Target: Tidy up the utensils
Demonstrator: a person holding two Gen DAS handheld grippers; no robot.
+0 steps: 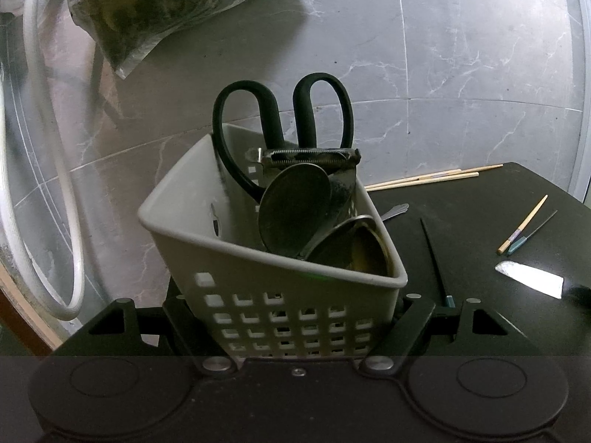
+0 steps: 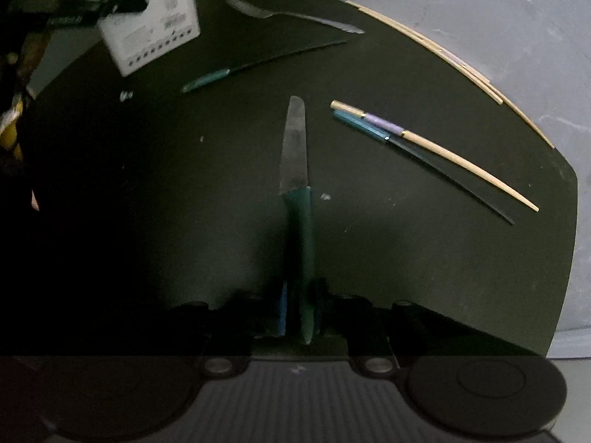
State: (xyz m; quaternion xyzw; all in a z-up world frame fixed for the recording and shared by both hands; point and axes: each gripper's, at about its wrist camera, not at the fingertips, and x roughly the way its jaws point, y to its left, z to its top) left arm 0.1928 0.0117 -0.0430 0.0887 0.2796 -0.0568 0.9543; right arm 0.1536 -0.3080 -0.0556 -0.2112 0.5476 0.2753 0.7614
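My left gripper (image 1: 291,317) is shut on a white perforated utensil basket (image 1: 207,199) and holds it tilted. The basket holds black-handled scissors (image 1: 284,110), a peeler (image 1: 310,157) and two metal spoons (image 1: 295,206). My right gripper (image 2: 301,310) is shut on the green handle of a knife (image 2: 301,229), blade pointing away over the black table (image 2: 147,184). The basket also shows in the right wrist view (image 2: 147,18) at the far left, with the left gripper's fingers (image 2: 110,5) on it.
On the table lie a metal fork (image 2: 295,14), a dark chopstick with teal end (image 2: 258,62), a teal and a wooden chopstick side by side (image 2: 424,140), and wooden chopsticks along the far edge (image 2: 443,55). A hose (image 1: 37,147) and plastic bag (image 1: 155,7) are at left.
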